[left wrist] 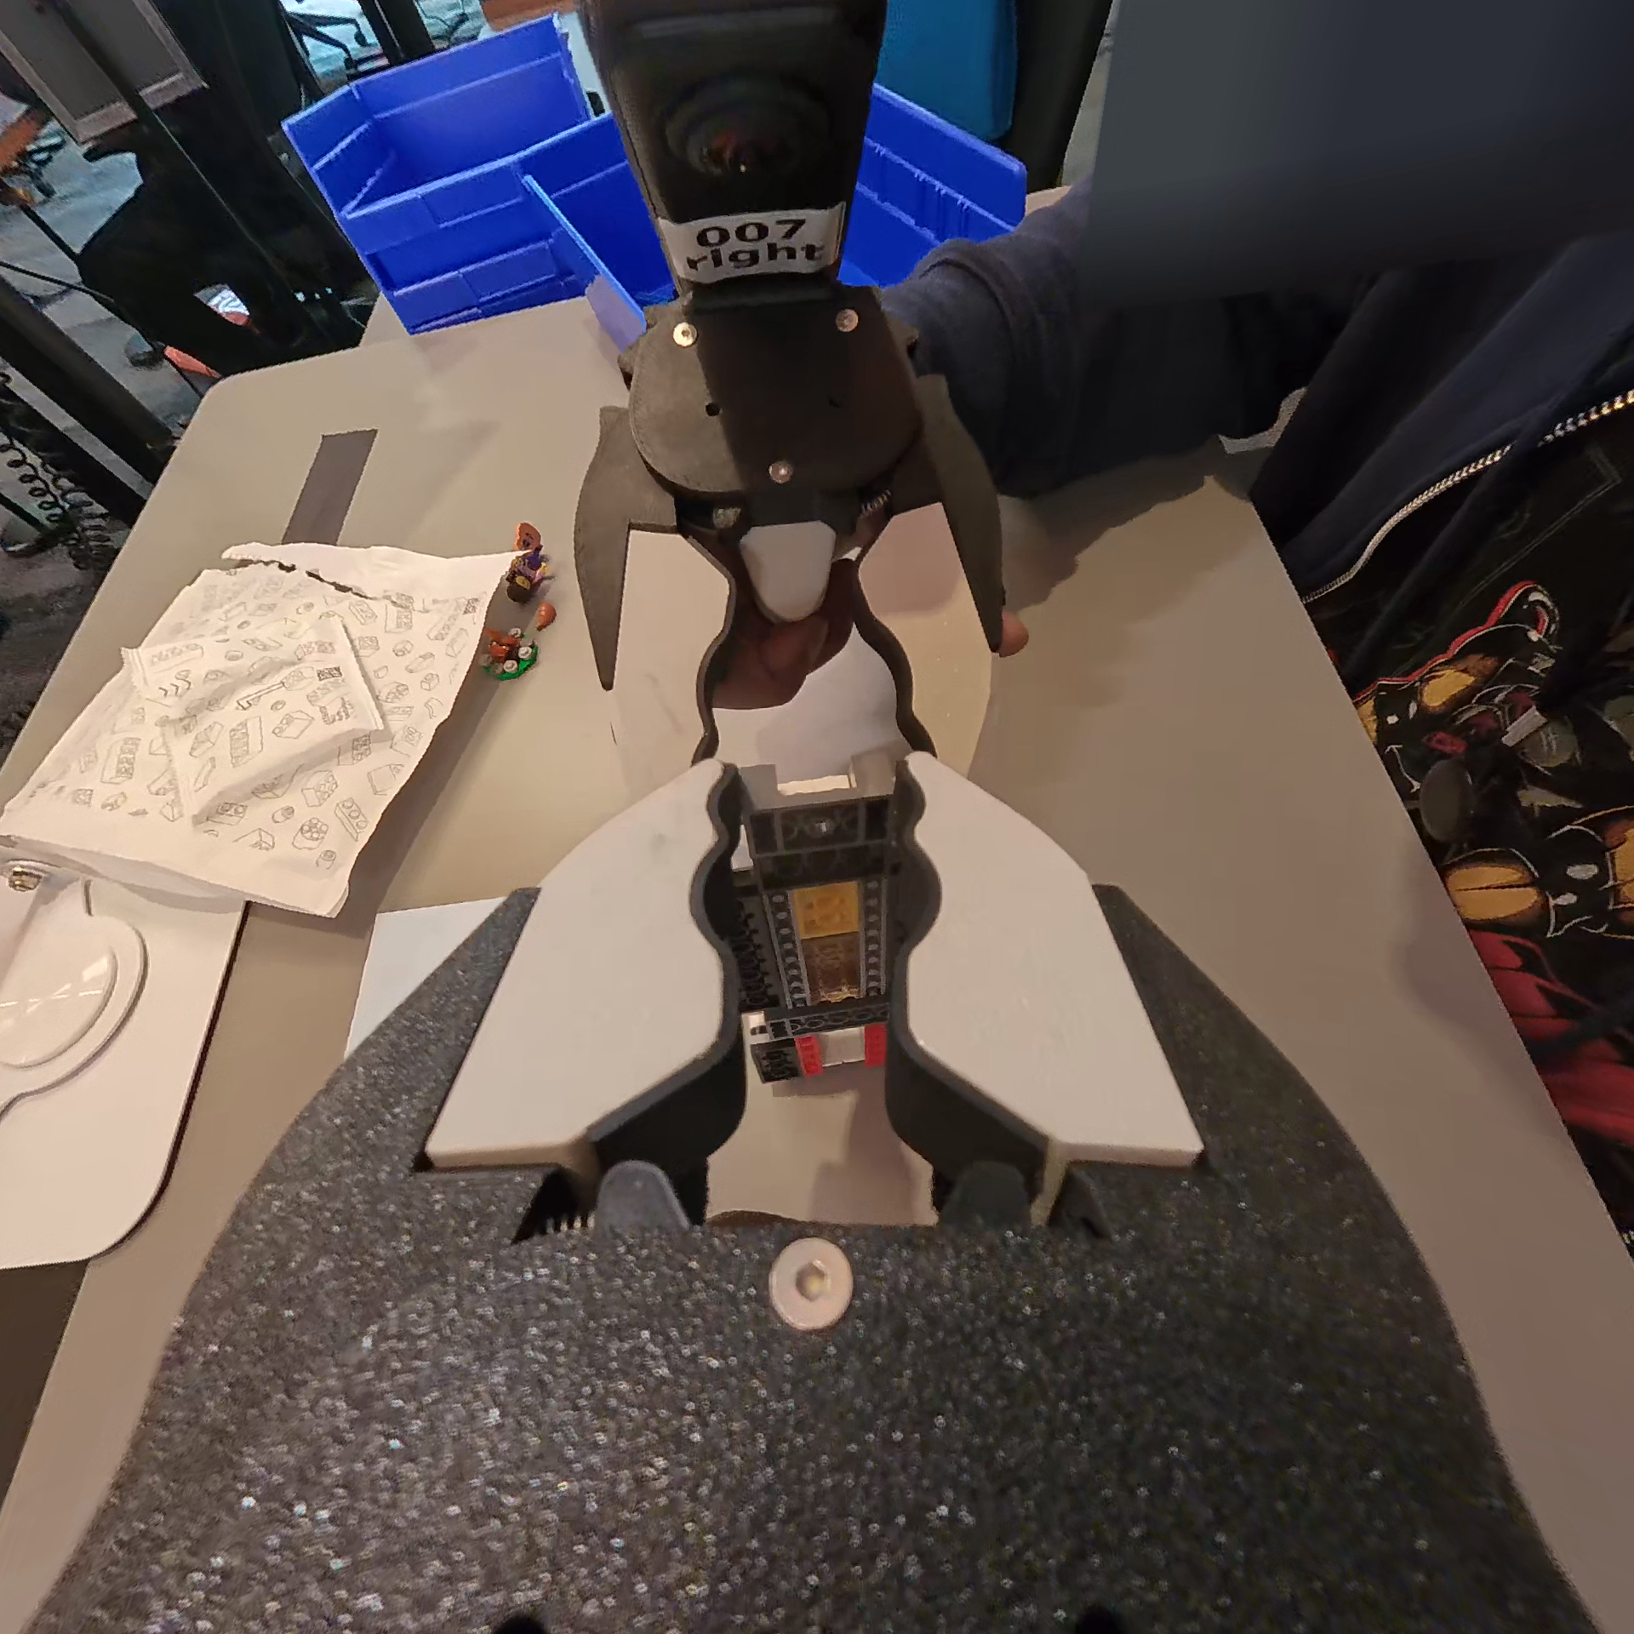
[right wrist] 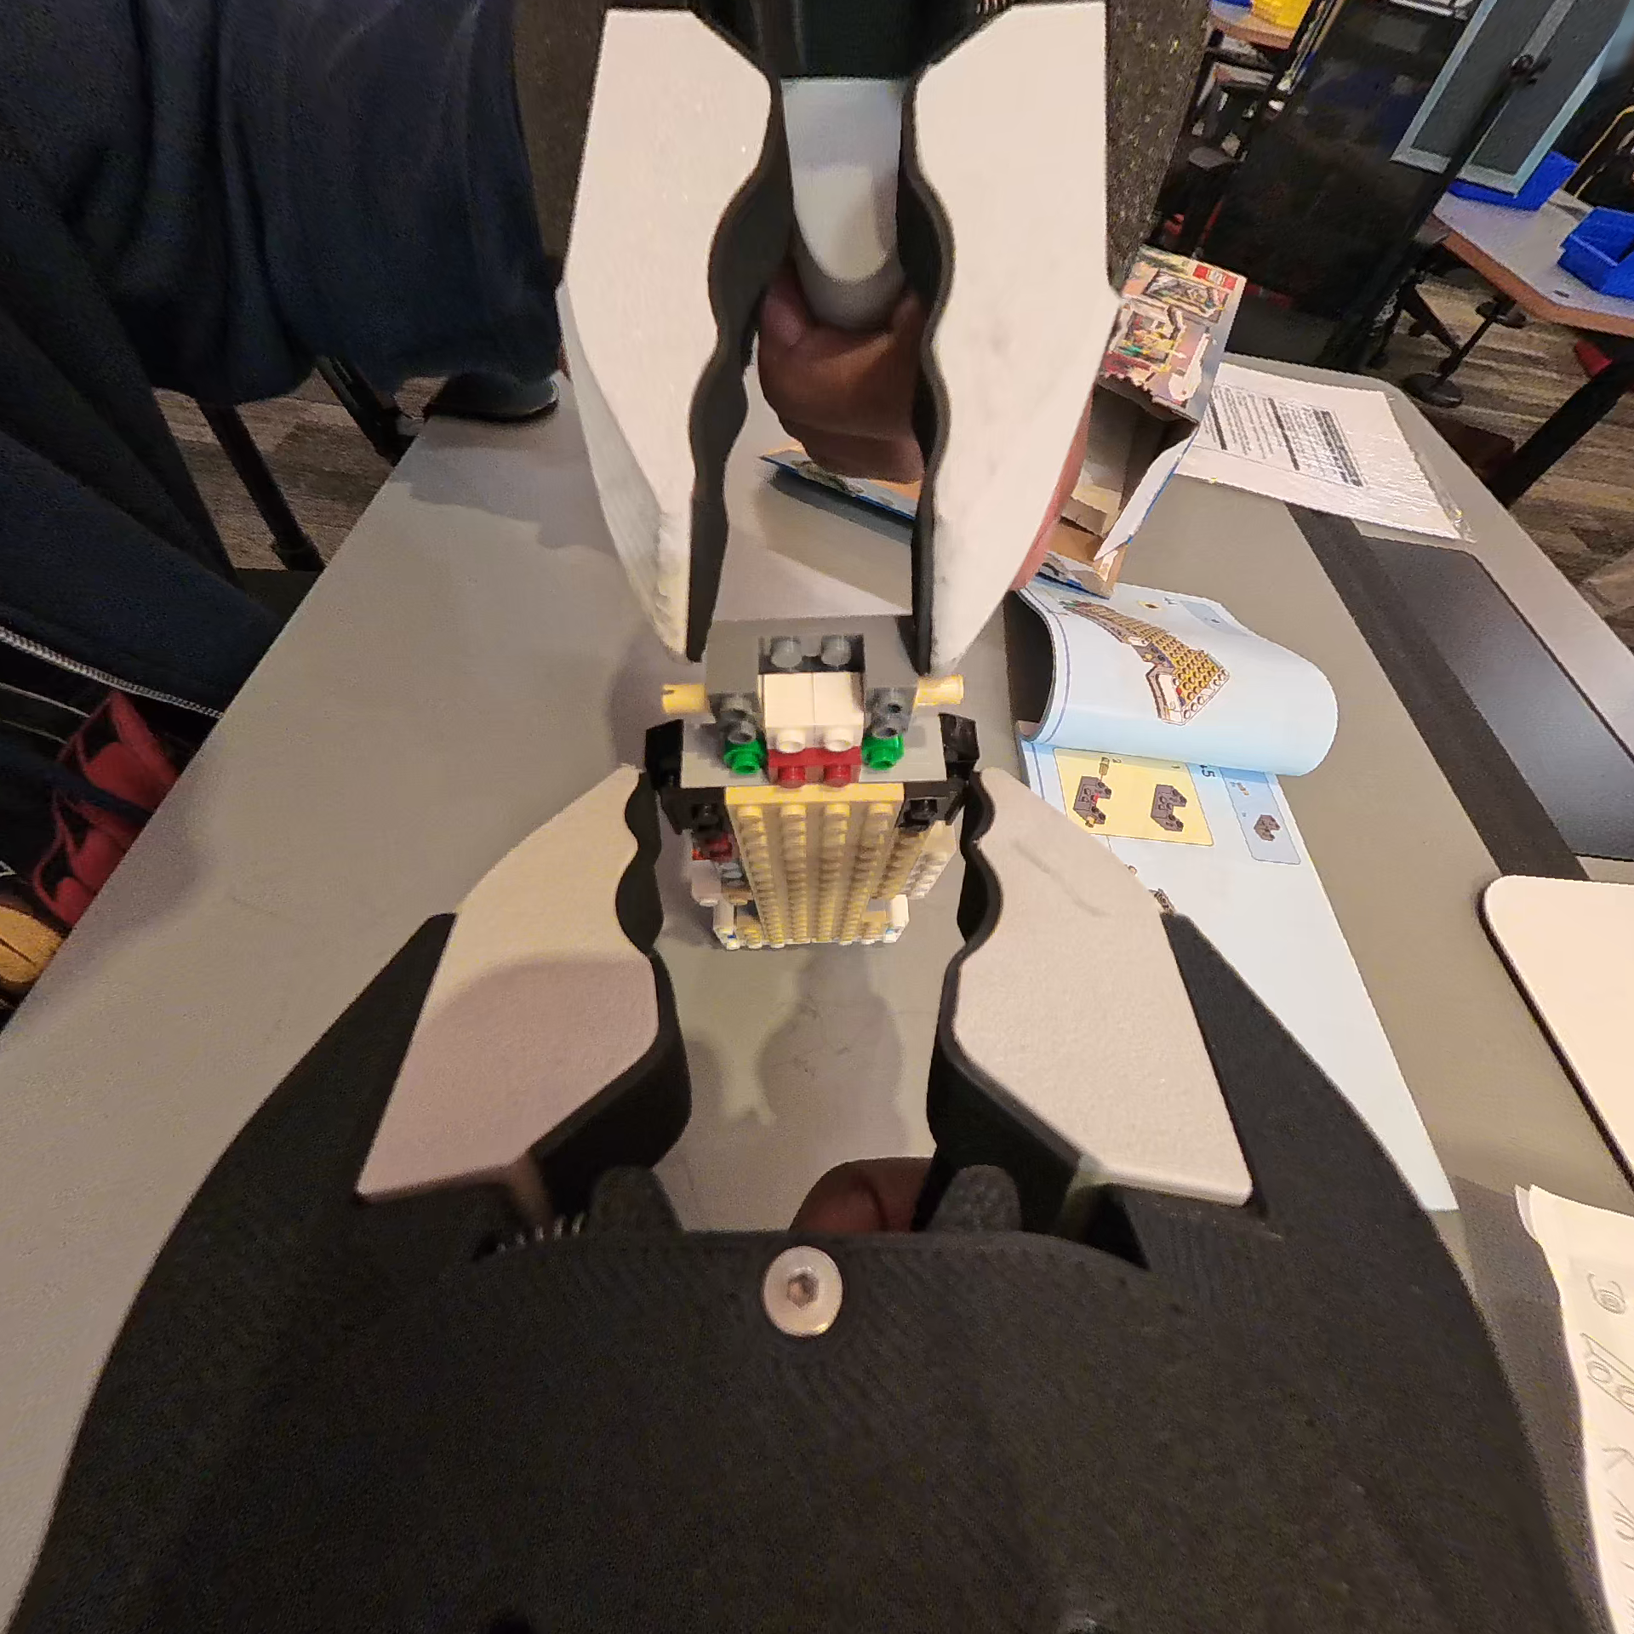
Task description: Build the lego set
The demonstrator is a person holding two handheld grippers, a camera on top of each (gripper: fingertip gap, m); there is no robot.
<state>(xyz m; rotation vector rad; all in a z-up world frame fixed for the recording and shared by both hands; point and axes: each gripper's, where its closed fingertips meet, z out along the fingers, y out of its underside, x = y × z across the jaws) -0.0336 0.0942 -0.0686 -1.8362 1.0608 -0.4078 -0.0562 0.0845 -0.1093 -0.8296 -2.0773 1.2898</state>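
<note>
A brick model (right wrist: 822, 849) with tan studded plates, a grey plate, black side pieces and small white, red and green bricks hangs above the grey table (right wrist: 354, 884), between the two facing grippers. My right gripper (right wrist: 809, 778) has its pads against the model's black sides. My left gripper (right wrist: 809, 654) comes from the opposite side and pinches the grey end of the model. In the left wrist view the model's black and tan underside (left wrist: 822, 920) sits between the left gripper's (left wrist: 818, 778) pads. The right gripper (left wrist: 818, 747) meets it from the far side.
White printed paper bags (left wrist: 248, 698) and small figure pieces (left wrist: 522, 610) lie to the left. Blue bins (left wrist: 477, 203) stand at the far table edge. An open instruction booklet (right wrist: 1194, 707), a torn box (right wrist: 1158, 354) and a printed sheet (right wrist: 1309, 451) lie to the right. My right fingertips sit around 4 cm from my left ones.
</note>
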